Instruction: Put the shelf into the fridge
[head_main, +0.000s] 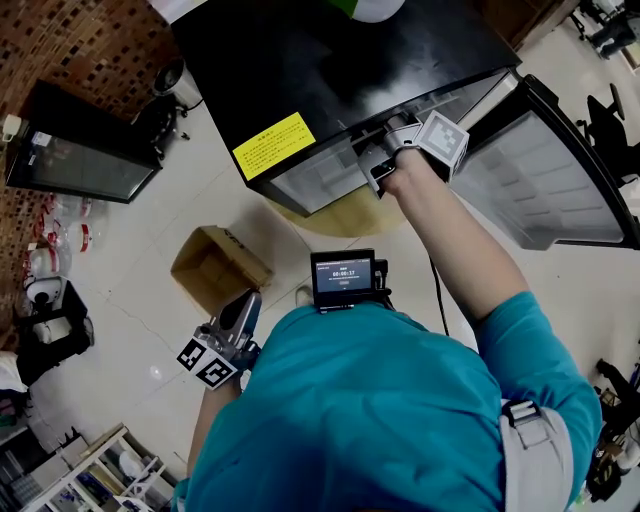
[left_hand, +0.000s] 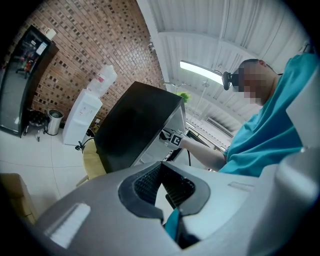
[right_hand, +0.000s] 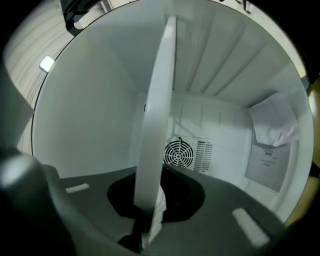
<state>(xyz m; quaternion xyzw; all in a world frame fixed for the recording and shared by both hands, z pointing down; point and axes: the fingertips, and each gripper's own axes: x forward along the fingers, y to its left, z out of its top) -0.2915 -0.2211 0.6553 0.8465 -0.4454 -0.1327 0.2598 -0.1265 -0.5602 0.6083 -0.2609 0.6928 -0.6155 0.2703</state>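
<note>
Nearest the person's body, the left gripper (head_main: 226, 338) hangs idle above the pale tiled floor (head_main: 130, 300), its jaws pressed together on nothing. Farther out, the right gripper (head_main: 384, 165) reaches into the open black mini fridge (head_main: 300, 70). Its jaws pinch the near edge of the flat white plastic shelf (right_hand: 158, 120). The shelf is inside the white compartment, seen edge-on, and points toward the round fan grille (right_hand: 177, 153) at the back. I judge insertion to be well under way. Seating the shelf on its supports and letting go remain; whether it rests on them yet, I cannot tell.
</note>
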